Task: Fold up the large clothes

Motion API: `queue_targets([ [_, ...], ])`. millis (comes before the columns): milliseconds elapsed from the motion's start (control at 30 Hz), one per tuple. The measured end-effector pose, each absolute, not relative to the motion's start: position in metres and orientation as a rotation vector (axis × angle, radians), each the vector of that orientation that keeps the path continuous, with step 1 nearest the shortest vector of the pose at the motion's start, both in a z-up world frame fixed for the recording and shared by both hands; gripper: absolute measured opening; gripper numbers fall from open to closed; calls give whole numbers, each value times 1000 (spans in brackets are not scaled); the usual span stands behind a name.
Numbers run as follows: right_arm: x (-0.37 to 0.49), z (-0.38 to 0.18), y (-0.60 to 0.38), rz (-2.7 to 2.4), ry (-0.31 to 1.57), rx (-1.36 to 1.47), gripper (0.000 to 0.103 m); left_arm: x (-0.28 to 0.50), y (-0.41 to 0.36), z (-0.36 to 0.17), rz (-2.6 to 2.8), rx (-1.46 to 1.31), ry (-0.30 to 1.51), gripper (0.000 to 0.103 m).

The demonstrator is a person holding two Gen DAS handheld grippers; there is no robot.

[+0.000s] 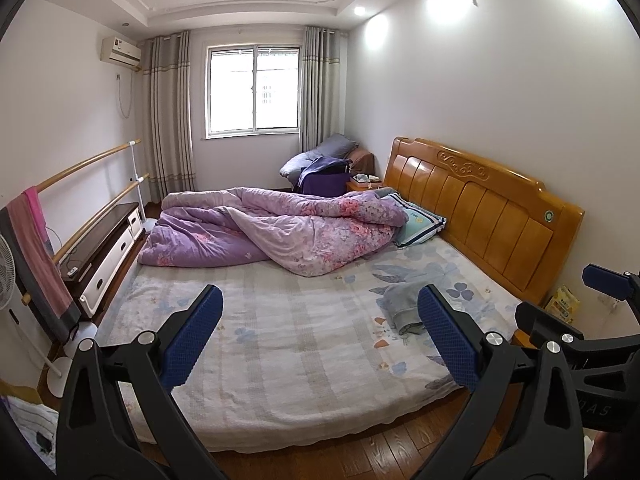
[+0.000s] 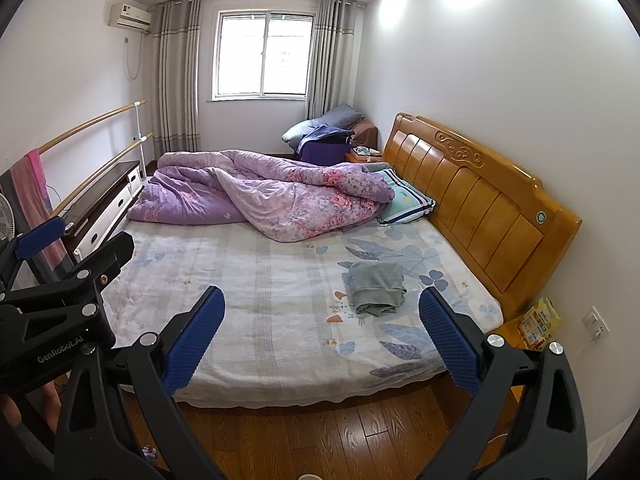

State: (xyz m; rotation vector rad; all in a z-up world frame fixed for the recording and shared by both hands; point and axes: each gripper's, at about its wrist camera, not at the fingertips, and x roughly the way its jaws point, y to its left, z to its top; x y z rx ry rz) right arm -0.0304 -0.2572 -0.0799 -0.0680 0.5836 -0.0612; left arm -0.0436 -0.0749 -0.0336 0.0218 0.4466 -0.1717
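Observation:
A folded grey garment [image 2: 376,285] lies on the bed sheet [image 2: 264,276] near the headboard side; it also shows in the left wrist view [image 1: 402,306], partly behind my right finger. My left gripper [image 1: 320,332] is open and empty, held above the floor at the bed's near edge. My right gripper [image 2: 322,330] is open and empty, likewise in front of the bed. Each gripper shows at the edge of the other's view, side by side.
A crumpled purple floral quilt [image 2: 264,192] and a pillow [image 2: 406,200] lie at the bed's far half. A wooden headboard [image 2: 480,196] is on the right. A low cabinet [image 2: 104,204], wooden rails and a fan [image 1: 6,272] stand left. The floor is wooden.

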Motion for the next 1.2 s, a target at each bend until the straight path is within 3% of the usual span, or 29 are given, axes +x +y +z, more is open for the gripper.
queue_targets([
  [1200, -37, -79, -253, -76, 596, -60, 94, -47, -76, -34, -170, 29, 443, 98],
])
